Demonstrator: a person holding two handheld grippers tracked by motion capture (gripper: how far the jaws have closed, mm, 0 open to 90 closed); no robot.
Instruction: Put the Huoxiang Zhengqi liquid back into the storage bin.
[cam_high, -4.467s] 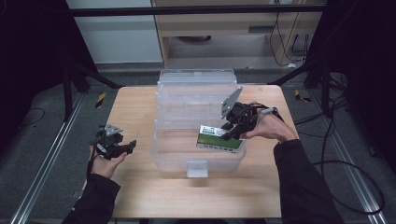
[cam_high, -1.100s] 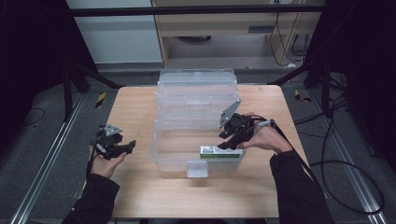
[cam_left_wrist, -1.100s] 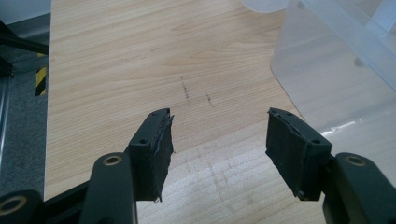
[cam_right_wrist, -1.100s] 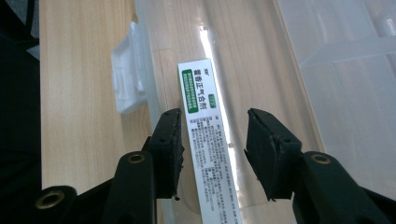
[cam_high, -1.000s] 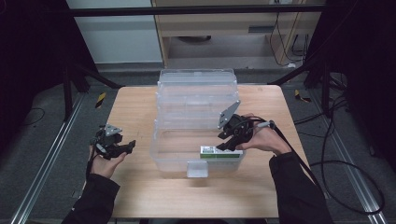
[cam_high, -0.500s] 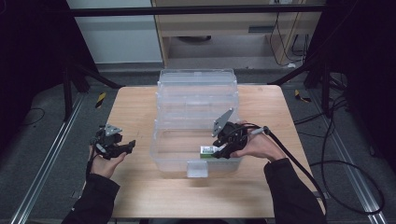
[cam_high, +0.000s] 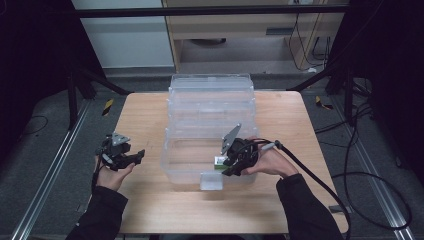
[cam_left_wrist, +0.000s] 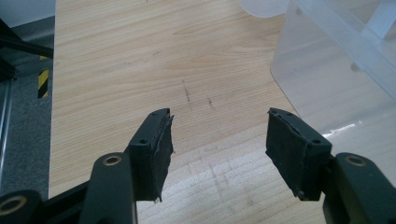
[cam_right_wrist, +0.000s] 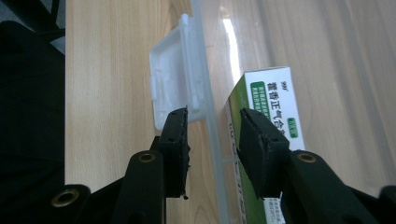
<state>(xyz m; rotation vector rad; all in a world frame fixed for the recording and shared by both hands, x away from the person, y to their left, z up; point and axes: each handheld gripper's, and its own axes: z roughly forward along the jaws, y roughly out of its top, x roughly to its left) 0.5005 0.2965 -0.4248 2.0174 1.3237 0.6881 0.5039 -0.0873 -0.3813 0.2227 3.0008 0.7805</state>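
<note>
The right tongs (cam_right_wrist: 212, 135) stand astride the near wall (cam_right_wrist: 212, 154) of the clear bin (cam_high: 210, 160), one jaw outside over the desk (cam_right_wrist: 112, 70), the other inside. Their jaws have just been closing and now stand partly open, a narrow gap on either side of the wall; I cannot tell whether either pad presses on the plastic. Inside the bin, just beside the inner jaw and perhaps touching it, lies the green-and-white box (cam_right_wrist: 273, 107), flat on the bin's floor against that same wall. Its long axis runs along the wall, so it lies in line with the jaws and not across them. Outside, just ahead of the outer jaw, the bin's latch flap (cam_right_wrist: 170, 88) hangs on the wall's outer face. So the wall, not the box, sits between the jaws, and any further closing would likely nip the wall or the latch.

In the high view the right tongs (cam_high: 236, 161) sit at the bin's front right. The left tongs (cam_left_wrist: 217, 140) hover wide open and empty over bare desk, left of the bin and well apart from the box, so the right hand (cam_high: 270, 161) is far nearer.
</note>
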